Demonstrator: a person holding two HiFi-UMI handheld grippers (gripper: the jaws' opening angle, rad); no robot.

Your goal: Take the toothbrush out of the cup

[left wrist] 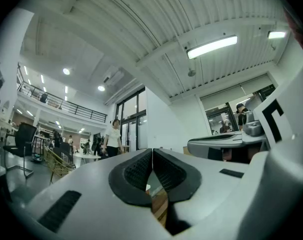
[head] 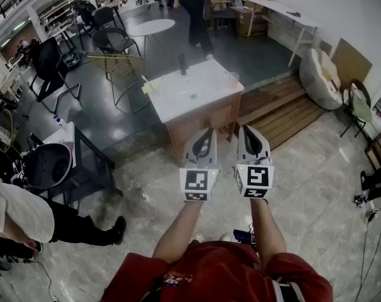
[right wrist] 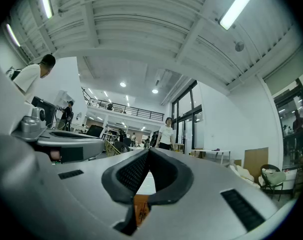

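Right now the left gripper and the right gripper are hanging side by side over pale marbled floor tiles. Each is a smooth grey-white shell carrying a cube of black-and-white square markers. In the left gripper view the ribbed black rubber pads are pressing flat against each other along a thin seam, clenched on nothing. In the right gripper view the dimpled dark pads are meeting at their tips — likewise clamped together and empty. Ahead of both tips, and well apart from them, a rectangular table with a matte white top and wooden sides is standing beside a low platform of wooden planks. On the table a translucent tapered cup is sitting at the far right corner and a slim dark upright object is standing near the far edge. A small yellow item is resting at the left edge with a thin pale stick rising from it — whether that stick is the toothbrush is too small to tell.
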